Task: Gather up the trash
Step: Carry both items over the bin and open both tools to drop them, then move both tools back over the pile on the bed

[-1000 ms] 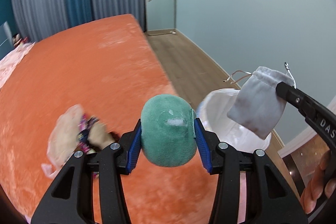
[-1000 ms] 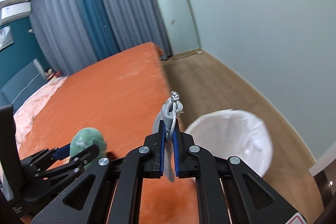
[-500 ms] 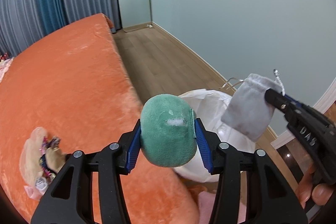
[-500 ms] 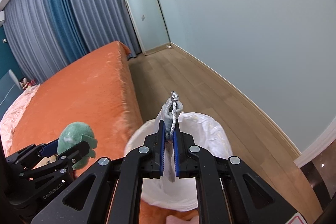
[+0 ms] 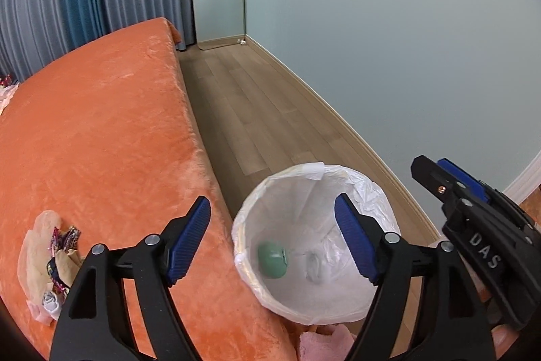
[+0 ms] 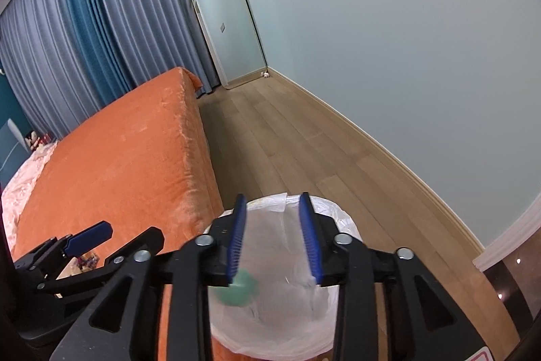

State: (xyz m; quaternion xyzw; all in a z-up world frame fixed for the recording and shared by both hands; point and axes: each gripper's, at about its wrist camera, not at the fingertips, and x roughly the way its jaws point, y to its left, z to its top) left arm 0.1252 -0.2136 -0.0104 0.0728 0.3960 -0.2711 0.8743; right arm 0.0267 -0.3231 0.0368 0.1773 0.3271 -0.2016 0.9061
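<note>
The green plush item (image 5: 272,264) and the grey drawstring pouch (image 5: 312,266), both clamped a second ago, are now being seen inside the white-lined trash bin (image 5: 250,225) at the lower centre of the left wrist view. The jaws of the left gripper (image 5: 272,239) are being opened wide, with nothing between them. The jaws of the right gripper (image 6: 272,239) are also being opened, with nothing pinched; the bin is seen through the gap. Two pieces are therefore judged as collected. More litter is being left at the lower left of the frame: a crumpled beige wrapper with colourful scraps (image 5: 50,263) on the orange bedspread (image 5: 101,131). In the right wrist view the green item is being blurred, and the pouch is hardly being made out. The bin's base is being cut off by the frame edge.
</note>
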